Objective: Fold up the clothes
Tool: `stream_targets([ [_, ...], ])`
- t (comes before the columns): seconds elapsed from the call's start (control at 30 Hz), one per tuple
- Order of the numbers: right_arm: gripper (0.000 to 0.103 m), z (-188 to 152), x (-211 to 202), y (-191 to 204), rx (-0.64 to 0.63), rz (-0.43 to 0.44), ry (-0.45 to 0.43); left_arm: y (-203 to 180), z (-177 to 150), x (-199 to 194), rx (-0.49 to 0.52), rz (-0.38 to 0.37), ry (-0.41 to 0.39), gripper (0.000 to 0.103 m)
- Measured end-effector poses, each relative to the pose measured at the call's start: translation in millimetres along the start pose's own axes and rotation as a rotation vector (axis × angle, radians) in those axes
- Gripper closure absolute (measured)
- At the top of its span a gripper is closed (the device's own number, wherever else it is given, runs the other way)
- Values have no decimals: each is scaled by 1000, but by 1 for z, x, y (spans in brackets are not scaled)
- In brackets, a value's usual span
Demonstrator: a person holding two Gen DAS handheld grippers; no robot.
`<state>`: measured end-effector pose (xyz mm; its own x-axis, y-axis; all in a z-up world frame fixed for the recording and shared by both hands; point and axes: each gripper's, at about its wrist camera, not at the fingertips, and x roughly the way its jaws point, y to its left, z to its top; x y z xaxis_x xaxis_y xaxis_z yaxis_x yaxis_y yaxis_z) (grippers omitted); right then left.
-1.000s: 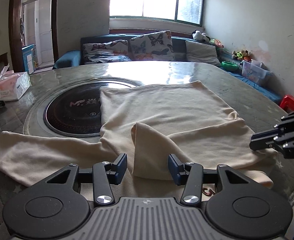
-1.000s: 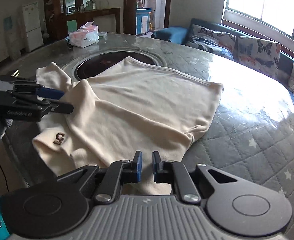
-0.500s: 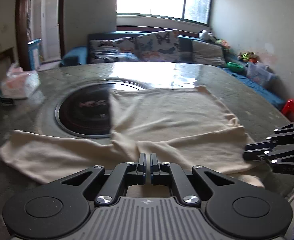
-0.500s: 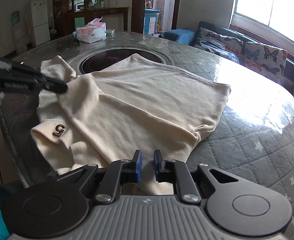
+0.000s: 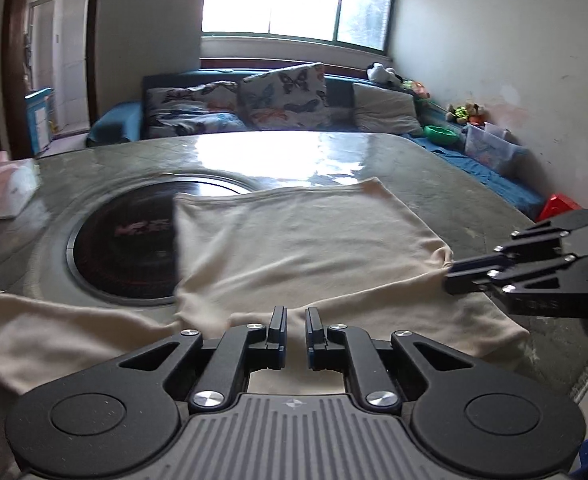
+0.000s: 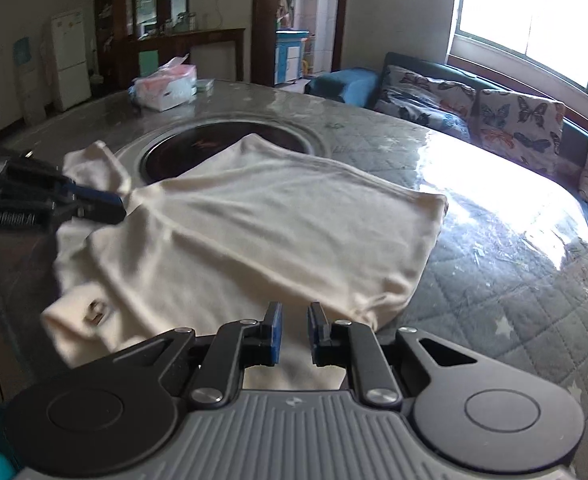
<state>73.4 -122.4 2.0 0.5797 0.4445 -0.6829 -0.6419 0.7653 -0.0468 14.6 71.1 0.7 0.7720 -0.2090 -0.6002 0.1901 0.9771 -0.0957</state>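
A cream long-sleeved shirt (image 5: 314, 240) lies spread on the round quilted table (image 5: 454, 184). My left gripper (image 5: 295, 332) is shut on a fold at the shirt's near edge, with cloth showing between its blue pads. In the right wrist view the shirt (image 6: 273, 216) stretches taut from my right gripper (image 6: 295, 332), shut on its near hem, to the left gripper (image 6: 113, 204) at the far left. The right gripper (image 5: 452, 278) pinches the shirt's right edge. One sleeve (image 5: 33, 332) trails off to the left. A small brown patch (image 6: 95, 312) shows near the front corner.
A dark round inset (image 5: 121, 252) sits in the table, partly under the shirt. A tissue box (image 6: 165, 88) stands at the table's far side. A sofa with butterfly cushions (image 5: 253, 100) runs behind, with a red stool (image 5: 558, 206) by the right wall.
The left gripper went from open to shut on the raised fold in front of it. Both grippers then rose and drew the cloth taut, flattening that fold.
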Motion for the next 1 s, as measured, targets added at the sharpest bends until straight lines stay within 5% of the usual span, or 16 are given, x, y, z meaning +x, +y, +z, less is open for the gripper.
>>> stream_targets([
  [0.33, 90, -8, 20, 0, -39, -44, 22, 3, -16, 20, 12, -1, 29, 88],
  [0.6, 90, -9, 18, 4, -75, -63, 26, 21, -23, 1, -33, 55, 11, 85],
  [0.73, 87, -3, 16, 8, -80, -48, 26, 28, -25, -16, -41, 100, -20, 59],
  [1.0, 87, 23, 29, 42, -142, 94, 12, 90, -25, -37, -179, 314, -23, 59],
])
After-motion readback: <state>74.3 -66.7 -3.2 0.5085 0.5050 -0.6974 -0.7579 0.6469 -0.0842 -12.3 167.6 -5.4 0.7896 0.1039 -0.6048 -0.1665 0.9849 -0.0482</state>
